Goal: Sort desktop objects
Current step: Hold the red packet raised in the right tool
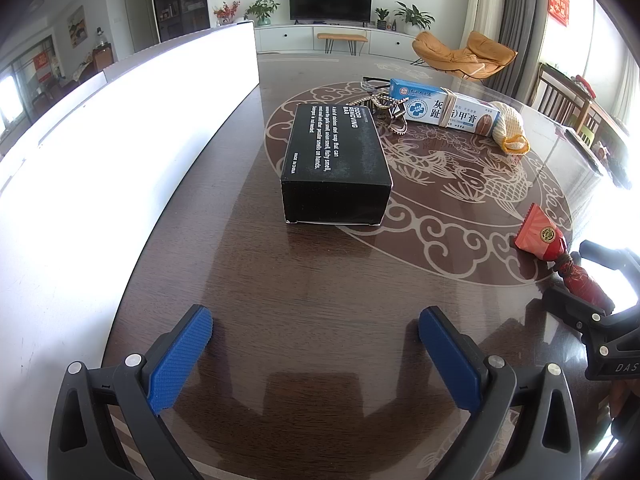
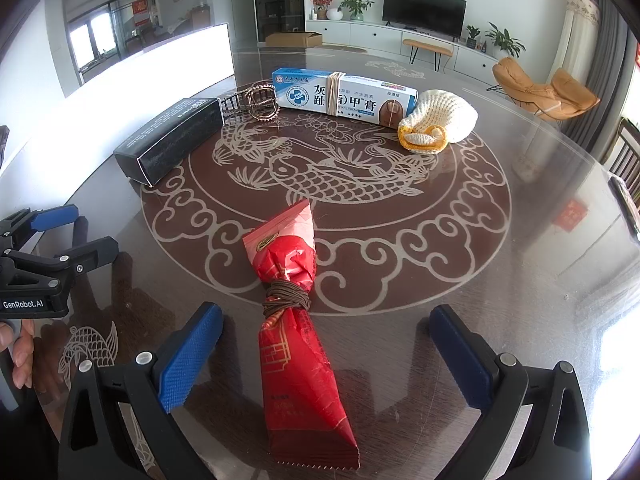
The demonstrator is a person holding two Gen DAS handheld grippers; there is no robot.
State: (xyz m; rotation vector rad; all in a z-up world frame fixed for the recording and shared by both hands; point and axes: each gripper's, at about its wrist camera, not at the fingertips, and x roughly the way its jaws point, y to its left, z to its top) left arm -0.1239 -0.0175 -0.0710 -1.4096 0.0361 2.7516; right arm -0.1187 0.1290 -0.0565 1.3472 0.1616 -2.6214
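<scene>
A black box (image 1: 336,160) lies on the dark table ahead of my open, empty left gripper (image 1: 316,344); the box also shows in the right wrist view (image 2: 170,140). A red packet tied with brown cord (image 2: 298,320) lies lengthwise between the fingers of my open right gripper (image 2: 326,344), untouched; the packet also shows in the left wrist view (image 1: 556,252). Farther back lie a blue-and-white cream box (image 2: 344,96), a metal hair clip (image 2: 256,100) and a white crocheted pouch (image 2: 438,120).
A white container wall (image 1: 120,128) runs along the table's left side. Glasses (image 1: 374,84) lie behind the cream box. The left gripper shows at the left edge of the right wrist view (image 2: 60,240). Chairs stand at the table's right.
</scene>
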